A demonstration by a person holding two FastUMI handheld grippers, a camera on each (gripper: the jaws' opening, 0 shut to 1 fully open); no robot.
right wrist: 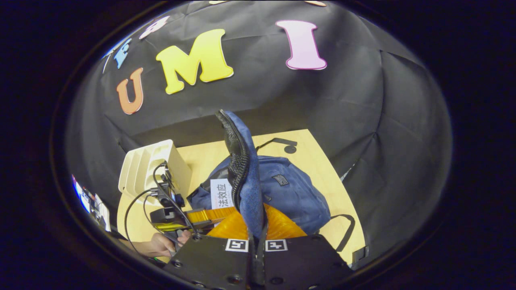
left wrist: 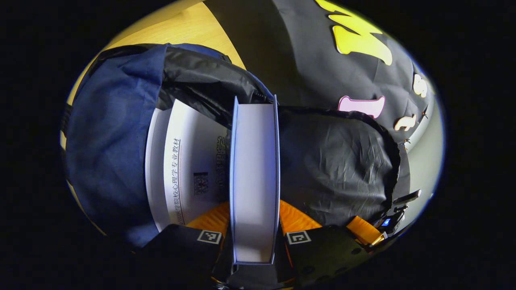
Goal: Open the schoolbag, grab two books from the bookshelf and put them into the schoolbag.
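In the left gripper view, a thick white-paged book with a pale blue cover [left wrist: 254, 181] is clamped edge-on between the fingers of the left gripper [left wrist: 254, 241], its far end pushed into the open mouth of the dark blue fabric schoolbag [left wrist: 113, 133]. Just left of it, inside the bag's black lining, a second white book printed with dark characters [left wrist: 177, 165] is lodged. The bag lies on the light wooden desk [left wrist: 189, 28].

In the right gripper view, the fingers of the right gripper [right wrist: 256, 241] are pressed together on the blue flap with its black zipper edge [right wrist: 242, 169], which is held raised and upright above the bag. To the left, the left gripper is seen gripped by a bare hand [right wrist: 161, 243], held low over the desk and aimed sideways at the bag opening. Behind it, an empty cream plastic bookshelf with slanted dividers [right wrist: 149, 165] stands on the desk, near the bag.
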